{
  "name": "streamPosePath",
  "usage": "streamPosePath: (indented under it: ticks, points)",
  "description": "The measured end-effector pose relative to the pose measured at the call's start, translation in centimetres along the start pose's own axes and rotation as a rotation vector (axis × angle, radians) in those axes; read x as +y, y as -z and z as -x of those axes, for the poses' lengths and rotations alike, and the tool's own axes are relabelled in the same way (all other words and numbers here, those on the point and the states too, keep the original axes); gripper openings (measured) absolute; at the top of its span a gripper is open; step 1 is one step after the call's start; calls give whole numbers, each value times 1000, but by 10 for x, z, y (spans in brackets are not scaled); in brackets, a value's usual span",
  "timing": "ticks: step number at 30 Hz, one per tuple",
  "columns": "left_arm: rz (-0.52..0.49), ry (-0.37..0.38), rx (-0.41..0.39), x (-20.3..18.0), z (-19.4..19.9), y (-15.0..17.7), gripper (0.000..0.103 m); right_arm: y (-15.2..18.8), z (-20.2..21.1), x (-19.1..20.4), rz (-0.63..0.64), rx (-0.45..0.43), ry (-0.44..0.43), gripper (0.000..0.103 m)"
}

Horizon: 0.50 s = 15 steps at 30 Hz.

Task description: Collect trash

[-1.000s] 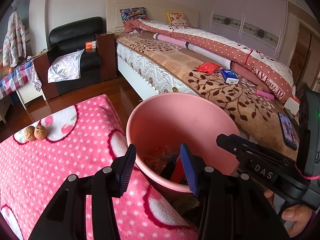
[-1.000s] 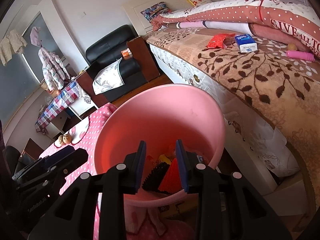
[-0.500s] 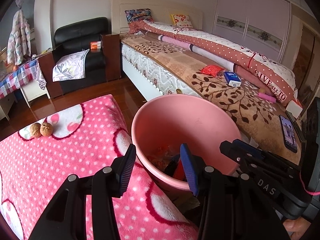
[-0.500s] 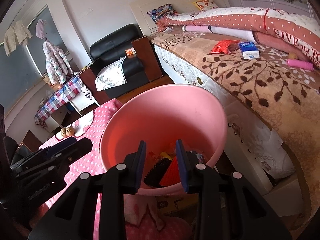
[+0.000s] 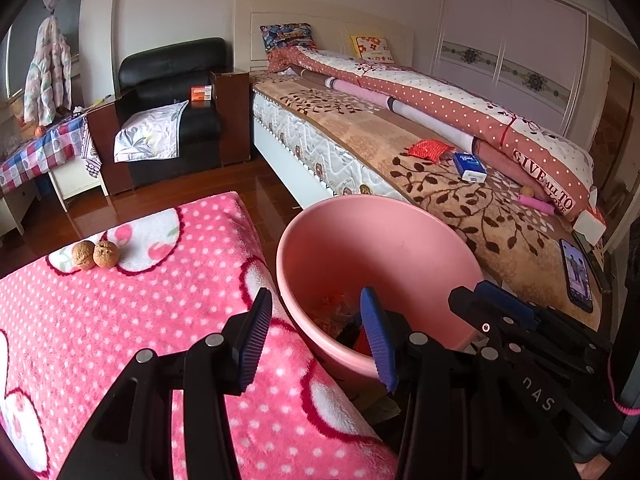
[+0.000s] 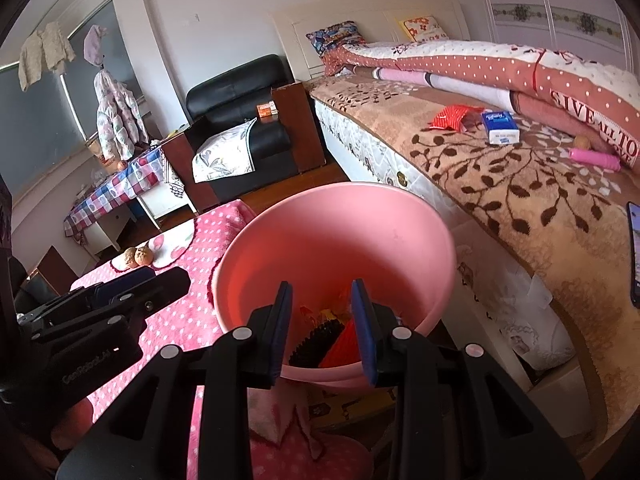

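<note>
A pink bucket (image 5: 400, 248) stands between the pink polka-dot blanket (image 5: 120, 320) and the bed; it also shows in the right wrist view (image 6: 340, 232). Trash lies at its bottom (image 6: 332, 332), red and black pieces among it. My left gripper (image 5: 316, 336) is open and empty over the near rim. My right gripper (image 6: 322, 312) is open and empty above the bucket's near side. Two walnuts (image 5: 96, 255) sit on the blanket. A red wrapper (image 5: 430, 148) and a blue-white box (image 5: 470, 167) lie on the bed.
The bed (image 5: 460, 200) runs along the right, with a phone (image 5: 576, 276), a pink tube (image 5: 536, 205) and a rolled quilt on it. A black armchair (image 5: 172, 112) and a brown cabinet (image 5: 232, 116) stand at the back. A checked table (image 5: 36, 156) is far left.
Both grippers have drawn back and up from the bucket, so it looks smaller and farther. The jaws stay open and empty.
</note>
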<state>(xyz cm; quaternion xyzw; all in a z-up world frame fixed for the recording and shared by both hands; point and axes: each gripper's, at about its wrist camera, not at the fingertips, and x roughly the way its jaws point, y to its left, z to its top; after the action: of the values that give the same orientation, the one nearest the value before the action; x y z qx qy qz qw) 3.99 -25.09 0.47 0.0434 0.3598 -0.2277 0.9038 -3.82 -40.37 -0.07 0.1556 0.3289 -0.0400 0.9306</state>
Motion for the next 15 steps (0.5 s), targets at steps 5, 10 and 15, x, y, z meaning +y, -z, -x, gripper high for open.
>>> streamPosePath:
  ticks: [5, 10, 15]
  points:
    - [5, -1, -11, 1, 3, 1, 45, 2, 7, 7, 31, -35, 18, 31]
    - [10, 0, -16, 4, 6, 3, 42, 2, 12, 11, 45, -59, 26, 31]
    - [11, 1, -19, 5, 7, 4, 41, 2, 14, 14, 45, -53, 26, 31]
